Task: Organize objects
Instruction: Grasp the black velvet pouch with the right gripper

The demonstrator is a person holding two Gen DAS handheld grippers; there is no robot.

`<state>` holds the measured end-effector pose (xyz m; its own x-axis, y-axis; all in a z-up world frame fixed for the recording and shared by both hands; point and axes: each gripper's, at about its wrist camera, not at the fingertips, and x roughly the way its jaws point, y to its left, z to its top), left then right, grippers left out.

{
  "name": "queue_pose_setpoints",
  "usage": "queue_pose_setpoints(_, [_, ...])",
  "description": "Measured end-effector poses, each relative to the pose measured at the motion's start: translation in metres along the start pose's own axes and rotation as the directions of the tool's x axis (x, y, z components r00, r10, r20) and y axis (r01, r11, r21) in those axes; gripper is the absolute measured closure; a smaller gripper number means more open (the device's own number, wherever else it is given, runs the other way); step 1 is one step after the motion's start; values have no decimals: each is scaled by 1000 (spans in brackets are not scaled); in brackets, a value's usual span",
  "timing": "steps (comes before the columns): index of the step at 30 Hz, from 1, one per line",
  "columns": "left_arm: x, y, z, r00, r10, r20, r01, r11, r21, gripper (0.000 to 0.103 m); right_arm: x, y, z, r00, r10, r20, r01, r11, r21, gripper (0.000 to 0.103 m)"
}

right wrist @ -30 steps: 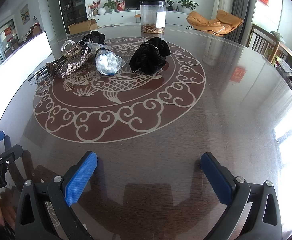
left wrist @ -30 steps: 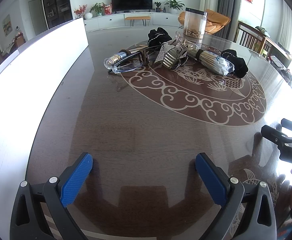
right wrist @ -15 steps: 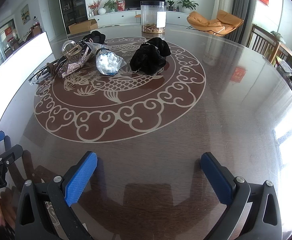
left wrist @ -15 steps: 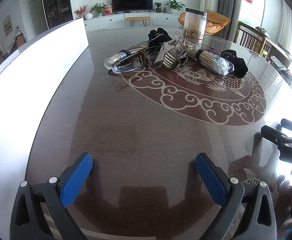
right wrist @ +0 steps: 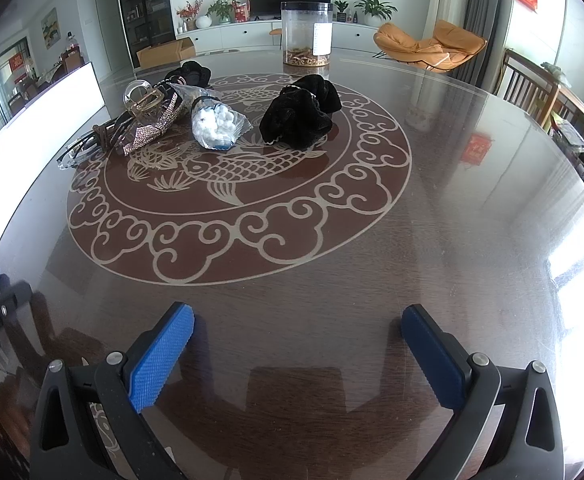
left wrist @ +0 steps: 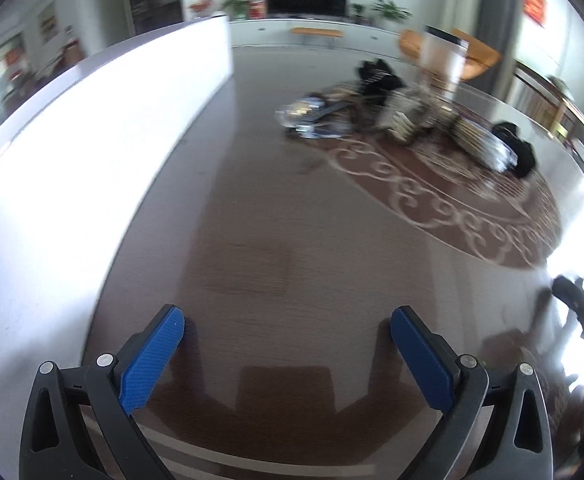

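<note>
A: Both tools gape, gripping nothing; left tool (left wrist: 287,332), right tool (right wrist: 298,330), each low over the bench (right wrist: 472,240); where are the things?

B: Well ahead of both; black scrunchie (right wrist: 300,112) ahead of the right tool, bag of cotton balls (right wrist: 215,124) just left of it.

A: Handling?

B: Probably light and soft; pinch the scrunchie's bulk; the bag's film looks slippery, so grip its gathered end.
</note>
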<state>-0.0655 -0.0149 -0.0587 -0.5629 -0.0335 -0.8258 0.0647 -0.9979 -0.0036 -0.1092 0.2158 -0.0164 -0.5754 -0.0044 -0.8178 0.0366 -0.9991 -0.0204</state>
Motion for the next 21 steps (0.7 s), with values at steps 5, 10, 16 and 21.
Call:
queue_pose_setpoints(5, [0,0,-1,1000,6,15,-6,1000,-4,0,0,0,1,1000,4,-3,-4,1000,0,0])
queue_pose_setpoints(10, [1,-1,-2,1000,10,25,-10,1000,-8,0,14,-8,37,998,18,-57,-21,999,-36,0])
queue_pose_setpoints(16, [2,-2,0,1000,10,29,-10,1000,-9,0,32,-44,132,996,62,59,-72,979,191,0])
queue_pose_setpoints(21, [2,-2,0,1000,10,29,-10,1000,-9,0,104,-30,167,974,154,-169,-102,954,283,3])
